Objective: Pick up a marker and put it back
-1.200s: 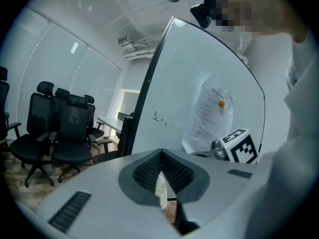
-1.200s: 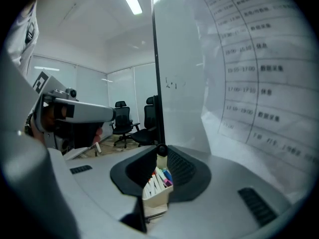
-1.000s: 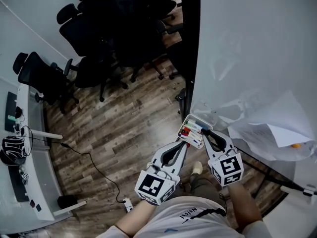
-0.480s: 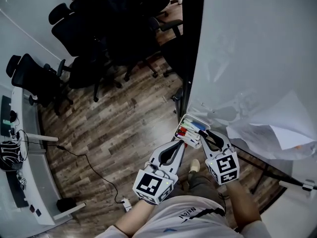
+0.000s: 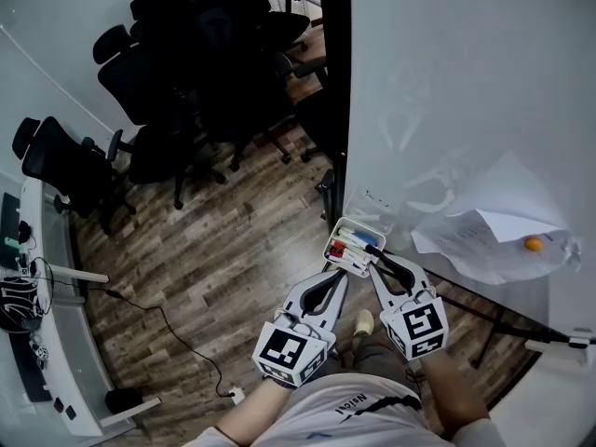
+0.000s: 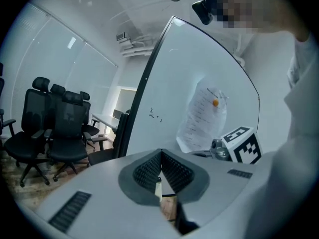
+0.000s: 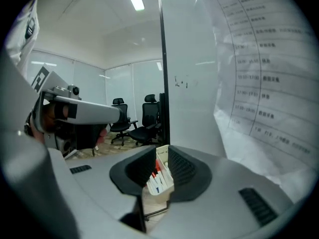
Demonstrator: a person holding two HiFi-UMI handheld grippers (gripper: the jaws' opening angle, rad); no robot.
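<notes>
the whiteboard (image 5: 466,91) fills the right side, and its dark edge (image 5: 333,82) runs down to just beside the white tray (image 5: 329,246) fixed on the board. left of that edge the wooden floor (image 5: 214,250) lies open, and the black chairs (image 5: 186,73) are well apart from us. a paper sheet (image 5: 484,236) under an orange magnet (image 5: 533,244) hangs to the right of the tray.

the markers (image 5: 352,246) lie in the tray. our right tongs (image 5: 372,252) are spread with nothing pinched; they point at the tray's near end, and the markers show between the jaws. we cannot tell if the tips touch the rim. our left tongs (image 5: 341,272) are pressed together at the tips, empty, just below the tray.
</notes>
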